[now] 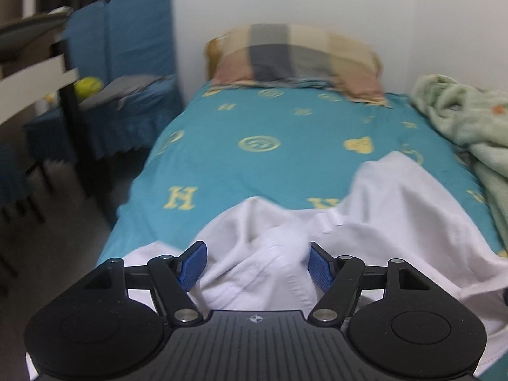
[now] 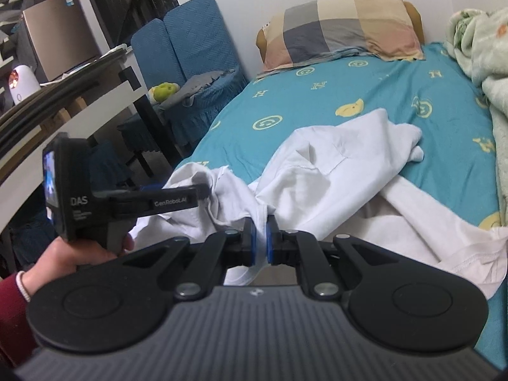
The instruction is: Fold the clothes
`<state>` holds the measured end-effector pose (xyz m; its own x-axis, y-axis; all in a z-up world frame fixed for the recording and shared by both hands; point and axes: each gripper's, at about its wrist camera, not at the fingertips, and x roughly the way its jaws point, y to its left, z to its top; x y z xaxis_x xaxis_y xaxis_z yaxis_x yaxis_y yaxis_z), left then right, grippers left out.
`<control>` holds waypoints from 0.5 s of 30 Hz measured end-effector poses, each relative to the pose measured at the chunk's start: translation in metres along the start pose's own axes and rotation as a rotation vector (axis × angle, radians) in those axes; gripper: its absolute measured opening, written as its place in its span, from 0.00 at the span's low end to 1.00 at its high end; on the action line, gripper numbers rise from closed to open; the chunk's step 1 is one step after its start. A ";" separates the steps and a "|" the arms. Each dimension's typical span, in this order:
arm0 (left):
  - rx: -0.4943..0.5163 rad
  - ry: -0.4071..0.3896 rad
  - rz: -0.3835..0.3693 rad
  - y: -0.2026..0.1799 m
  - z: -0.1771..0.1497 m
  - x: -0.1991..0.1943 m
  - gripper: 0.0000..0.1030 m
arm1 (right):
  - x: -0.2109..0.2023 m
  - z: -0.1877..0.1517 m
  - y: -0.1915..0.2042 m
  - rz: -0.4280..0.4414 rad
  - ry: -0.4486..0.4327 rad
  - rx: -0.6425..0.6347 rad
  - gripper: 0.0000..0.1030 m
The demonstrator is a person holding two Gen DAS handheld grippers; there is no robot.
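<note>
Fold clothes: barely begun, by the look of it. White T-shirt (image 2: 333,171) crumpled on the teal patterned bed sheet (image 2: 365,95), bunched and twisted near the foot of the bed, one sleeve thrown out toward the green blanket (image 2: 476,47), no flat panel or clean fold line anywhere. Right hand-held gripper (image 2: 260,238) clenched on a thin gathered edge of the shirt, blue pads pressed against the cloth from both sides. Left hand-held gripper (image 1: 257,265) released, jaws wide apart over a rumpled ridge of the same shirt, pads (image 1: 320,270) clear of the fabric on each side; in the right wrist view seen from the side, carried in a hand (image 2: 76,254) with a red sleeve. Checked pillow (image 2: 343,28) well apart at the head of the bed. Still to do, likely: a second hold, spreading the shirt flat, sleeves turned in, body folded over.
</note>
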<state>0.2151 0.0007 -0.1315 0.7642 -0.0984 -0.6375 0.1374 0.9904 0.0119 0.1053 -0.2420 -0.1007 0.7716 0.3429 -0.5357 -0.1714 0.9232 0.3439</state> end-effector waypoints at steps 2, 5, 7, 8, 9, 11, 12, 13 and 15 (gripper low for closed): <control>-0.055 0.021 0.025 0.010 -0.001 0.001 0.69 | 0.000 0.000 -0.001 -0.008 -0.001 0.004 0.09; -0.084 0.036 0.087 0.016 -0.004 -0.005 0.69 | -0.001 0.000 -0.001 -0.027 -0.009 0.002 0.09; -0.086 0.029 0.138 0.018 -0.006 -0.013 0.68 | -0.003 0.000 0.000 -0.044 -0.019 0.000 0.09; -0.102 0.017 0.154 0.020 -0.007 -0.021 0.68 | -0.004 0.000 0.000 -0.052 -0.025 -0.001 0.09; -0.118 0.000 0.168 0.020 -0.006 -0.027 0.68 | -0.005 0.000 0.000 -0.058 -0.029 -0.002 0.09; -0.127 -0.045 0.195 0.019 -0.006 -0.041 0.66 | -0.008 -0.001 0.001 -0.058 -0.038 -0.004 0.09; -0.127 -0.072 0.209 0.018 -0.006 -0.048 0.62 | -0.009 -0.001 0.002 -0.059 -0.045 -0.009 0.09; -0.105 -0.107 0.219 0.014 -0.006 -0.053 0.56 | -0.010 -0.001 0.002 -0.060 -0.051 -0.013 0.09; -0.049 -0.161 0.239 0.006 -0.006 -0.060 0.52 | -0.013 -0.001 0.005 -0.060 -0.071 -0.025 0.09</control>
<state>0.1665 0.0132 -0.0976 0.8620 0.1286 -0.4904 -0.0865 0.9904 0.1075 0.0938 -0.2418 -0.0923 0.8223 0.2740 -0.4987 -0.1379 0.9462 0.2926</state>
